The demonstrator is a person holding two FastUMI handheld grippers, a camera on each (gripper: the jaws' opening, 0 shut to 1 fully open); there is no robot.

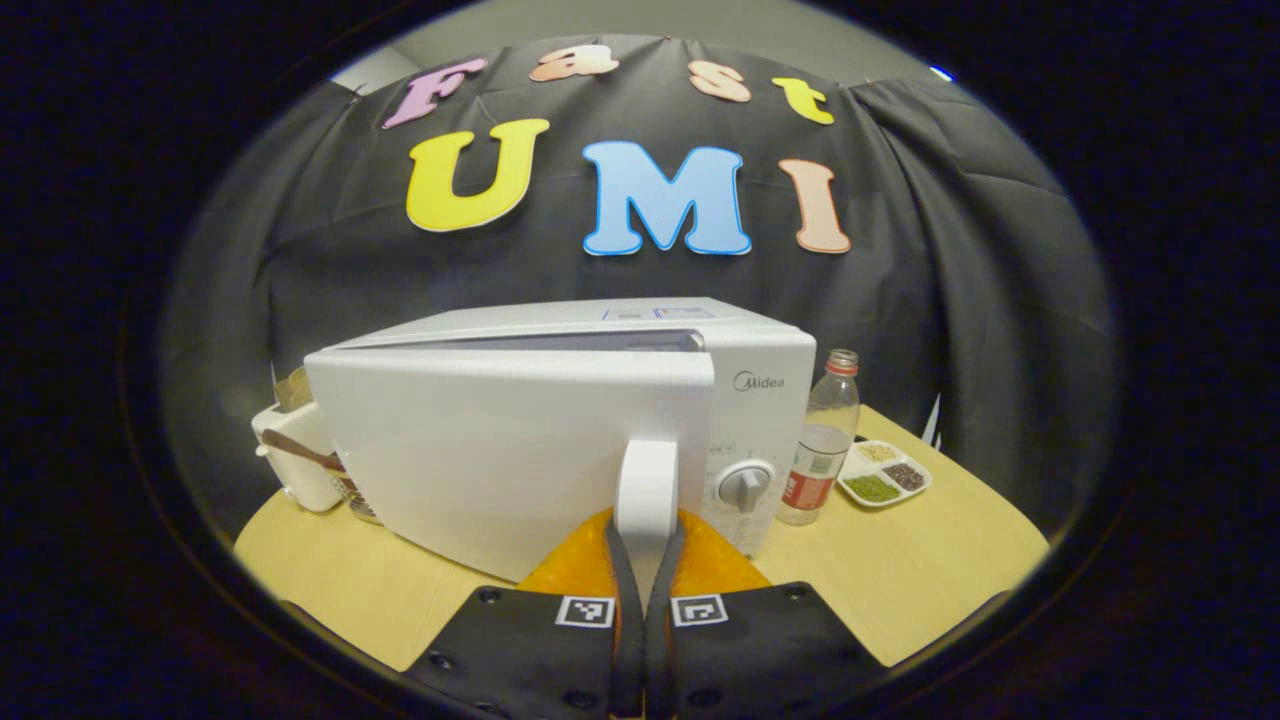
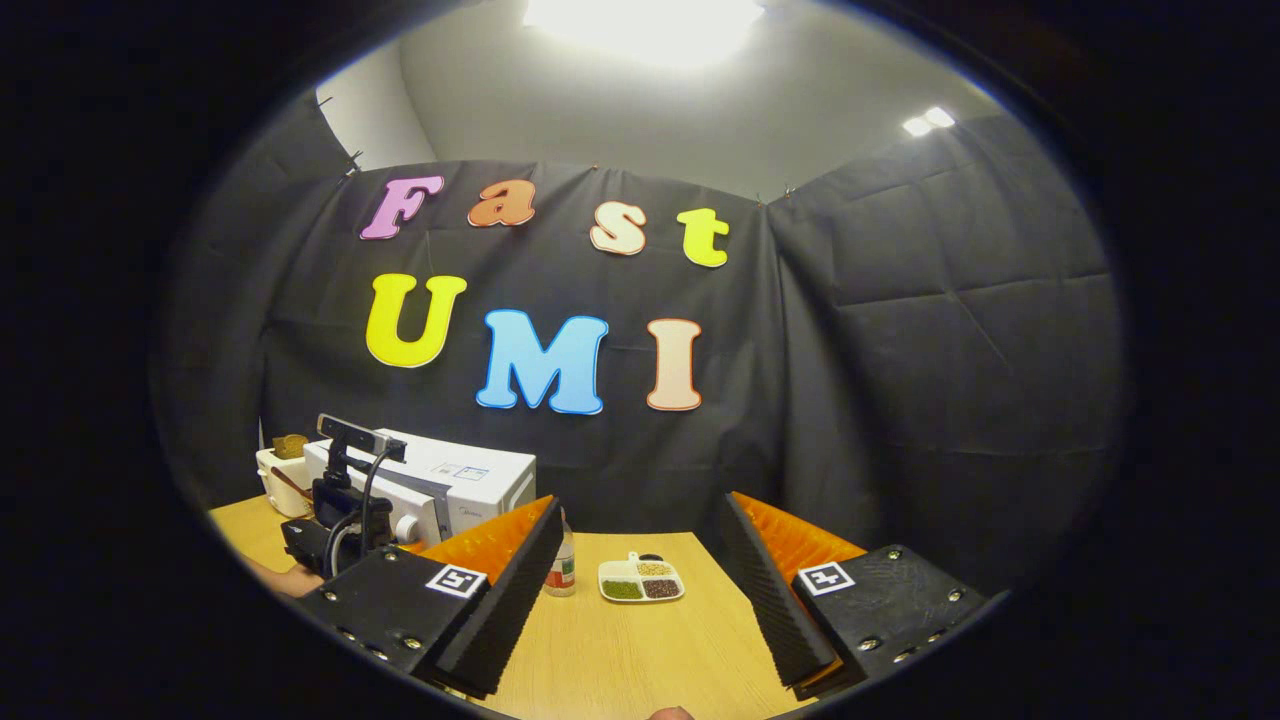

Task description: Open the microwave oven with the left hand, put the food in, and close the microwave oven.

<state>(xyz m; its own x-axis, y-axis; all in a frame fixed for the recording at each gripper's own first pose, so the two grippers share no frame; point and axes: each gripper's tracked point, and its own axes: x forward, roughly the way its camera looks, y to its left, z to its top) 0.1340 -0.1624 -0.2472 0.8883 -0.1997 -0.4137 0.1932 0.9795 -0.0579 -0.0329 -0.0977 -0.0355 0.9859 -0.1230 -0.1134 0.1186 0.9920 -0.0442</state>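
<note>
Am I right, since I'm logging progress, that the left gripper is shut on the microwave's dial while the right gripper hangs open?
Not quite: the left gripper is shut on the door handle, not the dial, as the left gripper view shows. The right gripper does hang open.

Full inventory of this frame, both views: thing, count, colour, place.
White microwave oven: 1, white, table centre, door ajar.
White door handle: 1, white, on door's right edge.
Clear plastic bottle: 1, clear, red label, right of the microwave.
White divided dish of grains: 1, white, right of the bottle.
White tub with brown utensil: 1, white, left of the microwave.
Wooden table: 1, light wood.
Left gripper: 1, fingers clamped on the handle.
Right gripper: 1, fingers apart over the table.
</note>
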